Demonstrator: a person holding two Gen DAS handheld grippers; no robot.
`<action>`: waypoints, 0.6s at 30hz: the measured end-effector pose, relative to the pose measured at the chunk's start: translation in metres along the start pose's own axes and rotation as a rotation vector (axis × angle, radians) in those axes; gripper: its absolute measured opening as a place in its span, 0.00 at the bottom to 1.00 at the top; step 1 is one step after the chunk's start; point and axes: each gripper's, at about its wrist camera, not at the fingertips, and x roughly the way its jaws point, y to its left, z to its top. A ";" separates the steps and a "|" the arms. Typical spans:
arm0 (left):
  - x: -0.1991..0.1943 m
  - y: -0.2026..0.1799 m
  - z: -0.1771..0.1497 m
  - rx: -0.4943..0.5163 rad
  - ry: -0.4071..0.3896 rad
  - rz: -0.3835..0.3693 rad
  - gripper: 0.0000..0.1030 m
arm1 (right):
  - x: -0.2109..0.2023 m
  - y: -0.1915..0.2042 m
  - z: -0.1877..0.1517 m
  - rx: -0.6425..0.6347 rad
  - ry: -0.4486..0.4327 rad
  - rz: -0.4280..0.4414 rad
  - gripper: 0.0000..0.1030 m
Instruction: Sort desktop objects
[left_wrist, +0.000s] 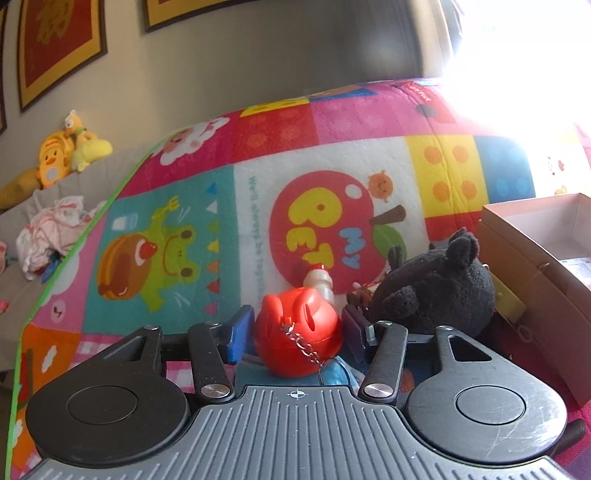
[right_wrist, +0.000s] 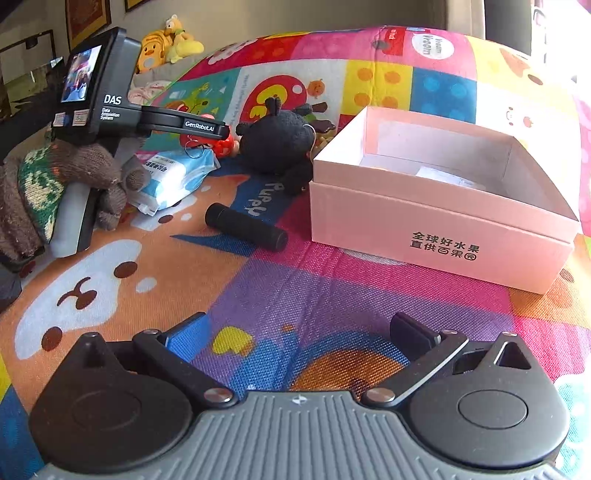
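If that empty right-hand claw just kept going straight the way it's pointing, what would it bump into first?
Probably the colourful play mat itself: the open right gripper angles down at bare mat. Further along that line lies the black cylinder, though depth is hard to judge.

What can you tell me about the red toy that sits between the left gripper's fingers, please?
The red toy is a round, glossy piece that looks like hard plastic, with moulded bumps and slots on top. A small metal chain hangs down its front. It sits between the blue pads of the left gripper, which press on both its sides. Behind it stands a small white bottle-shaped charm, and the black plush lies just to its right on the colourful mat.
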 end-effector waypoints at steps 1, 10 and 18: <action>-0.002 0.001 0.000 -0.003 -0.003 -0.001 0.55 | 0.001 0.001 0.000 -0.006 0.003 -0.004 1.00; -0.099 0.000 -0.016 -0.037 -0.085 -0.206 0.55 | 0.003 0.004 0.001 -0.027 0.018 -0.018 1.00; -0.155 -0.012 -0.075 -0.035 0.012 -0.360 0.70 | 0.004 0.005 0.002 -0.047 0.026 -0.019 1.00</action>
